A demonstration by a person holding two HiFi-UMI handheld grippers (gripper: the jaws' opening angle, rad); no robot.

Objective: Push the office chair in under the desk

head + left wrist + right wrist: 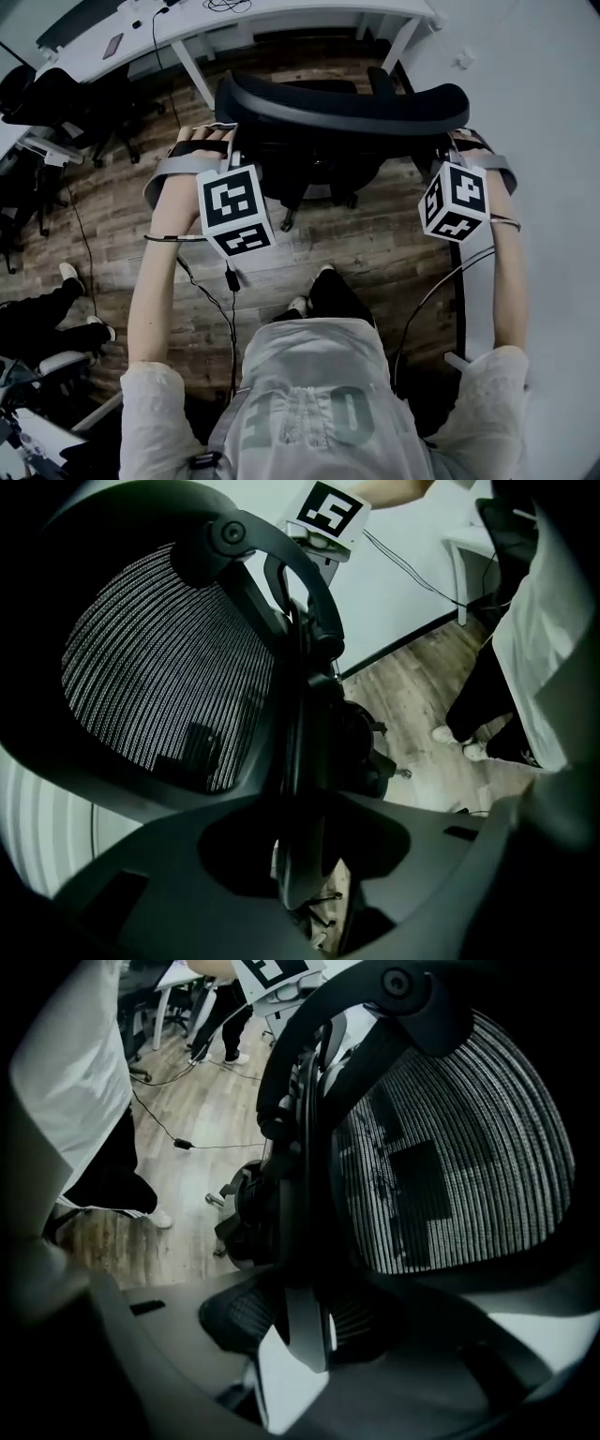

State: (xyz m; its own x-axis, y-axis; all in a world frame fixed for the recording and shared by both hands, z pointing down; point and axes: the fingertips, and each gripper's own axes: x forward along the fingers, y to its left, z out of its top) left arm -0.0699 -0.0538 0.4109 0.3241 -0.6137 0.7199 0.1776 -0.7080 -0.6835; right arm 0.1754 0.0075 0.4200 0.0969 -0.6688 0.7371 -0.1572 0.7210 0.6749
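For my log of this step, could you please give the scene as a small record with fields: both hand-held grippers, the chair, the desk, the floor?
left hand-held gripper: shut on the left edge of the backrest
right hand-held gripper: shut on the right edge of the backrest
office chair: faces the desk, backrest toward the person
desk: white, beyond the chair; backrest not under it
floor: wood, with cables on it

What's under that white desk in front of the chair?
Under the white desk, wood floor shows between its slanted legs. The office chair stands just in front of it. Anything farther back is covered by the desktop.
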